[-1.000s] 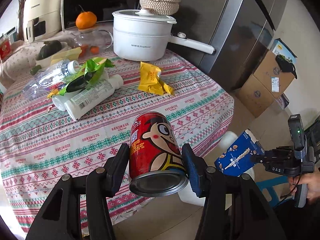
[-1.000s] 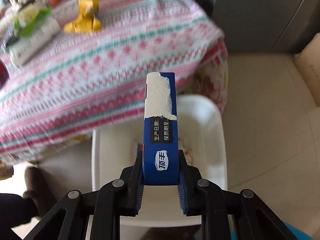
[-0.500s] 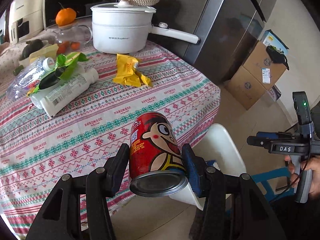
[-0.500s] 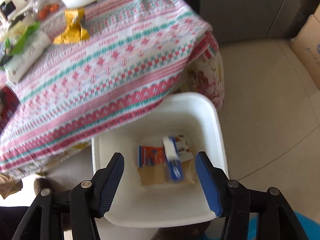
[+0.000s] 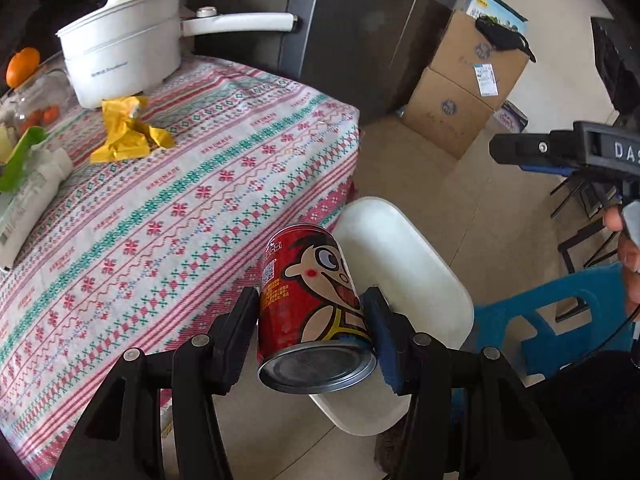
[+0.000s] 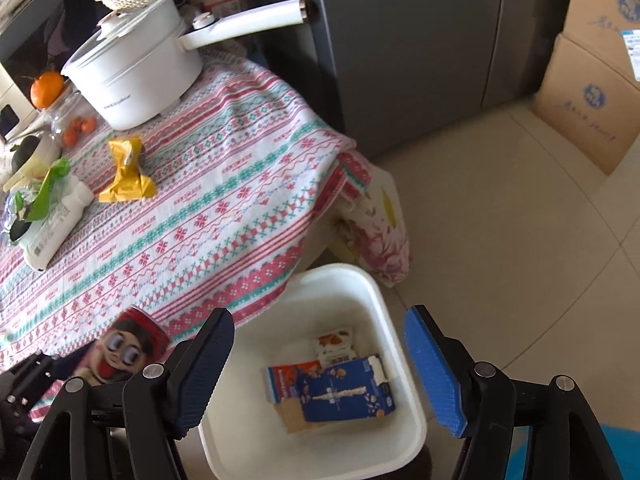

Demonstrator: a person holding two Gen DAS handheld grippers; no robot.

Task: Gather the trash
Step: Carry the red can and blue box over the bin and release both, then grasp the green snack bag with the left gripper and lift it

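- Left hand-held gripper (image 5: 314, 330): clamped on the red can (image 5: 310, 304), pads on both sides of its body, flat bottom toward the camera.
- Long axis of the can: along the fingers, top end tilted forward and down toward the white bin (image 5: 404, 264).
- Bin: on the floor just beside the counter (image 5: 192, 200) edge, directly beyond and below the can; can not yet over the opening, partly in front of the near rim.
- Right hand-held gripper (image 6: 320, 364): jaws opening, wide apart, nothing between them; above the bin (image 6: 400, 432), at the far side from the counter.
- Blue carton (image 6: 344, 392): lying flat inside the bin, beside a smaller orange-and-white pack (image 6: 286, 380).
- Nearer to the bin with trash in hand: the left one. Probably next: a little more forward over the opening, then release.
- Left on the counter, far from the bin: yellow wrapper (image 5: 124, 134), white bottle (image 6: 52, 224).
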